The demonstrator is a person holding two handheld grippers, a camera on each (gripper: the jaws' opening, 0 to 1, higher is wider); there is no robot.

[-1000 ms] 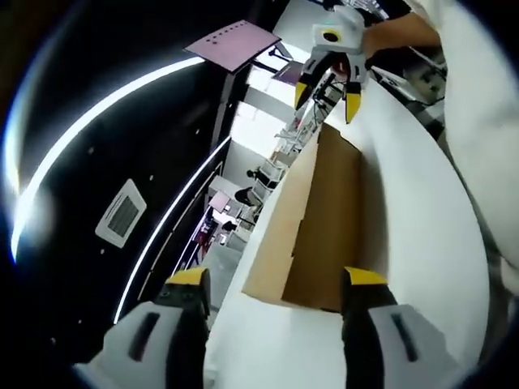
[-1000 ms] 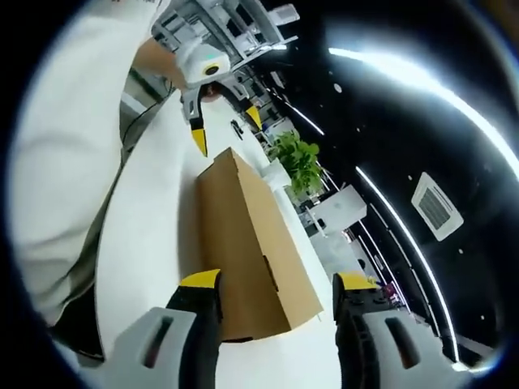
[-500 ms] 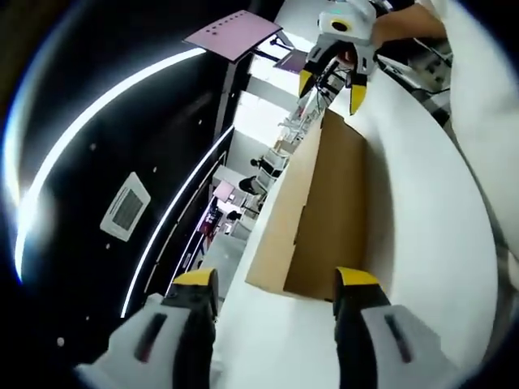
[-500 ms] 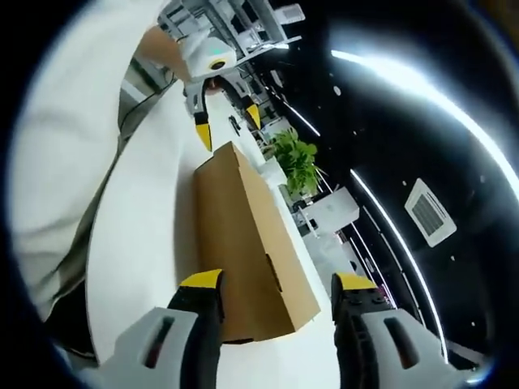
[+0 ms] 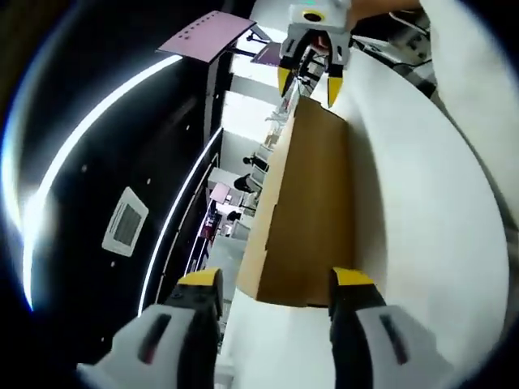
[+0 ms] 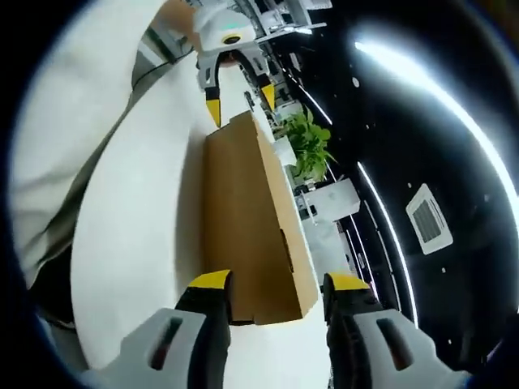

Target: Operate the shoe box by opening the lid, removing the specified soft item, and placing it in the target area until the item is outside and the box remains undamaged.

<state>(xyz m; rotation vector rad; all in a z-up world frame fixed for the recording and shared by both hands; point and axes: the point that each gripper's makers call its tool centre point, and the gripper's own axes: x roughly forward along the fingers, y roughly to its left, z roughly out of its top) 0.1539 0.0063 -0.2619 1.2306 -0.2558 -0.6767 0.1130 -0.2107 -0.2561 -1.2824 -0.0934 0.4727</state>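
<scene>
Brown cardboard makes up the box (image 5: 312, 211), which lies long and flat on the white desk (image 5: 413, 219) with its lid shut.

From the left gripper view, the left gripper (image 5: 272, 284) has its jaws open, with yellow tips on each side of the near end of the box. The tips are near the box, but I cannot tell if they touch it. At the far end of the box the right gripper (image 5: 308, 79) hangs over the edge, and its jaws are open too. A pink board (image 5: 207, 32) shows high up, near that far gripper. A long white light strip (image 5: 81, 138) runs across the dark ceiling.

From the right gripper view, the box (image 6: 247, 219) runs away from the camera along the desk (image 6: 138, 227). The right gripper (image 6: 272, 284) sits at the near end of the box with open jaws, one tip at each side. The left gripper (image 6: 239, 97) is at the far end, open, with its yellow tips just above the box edge. A hand (image 6: 180, 11) holds it from above. A green plant (image 6: 308, 142) stands beyond the box. A square vent (image 6: 427, 220) sits in the dark ceiling.
</scene>
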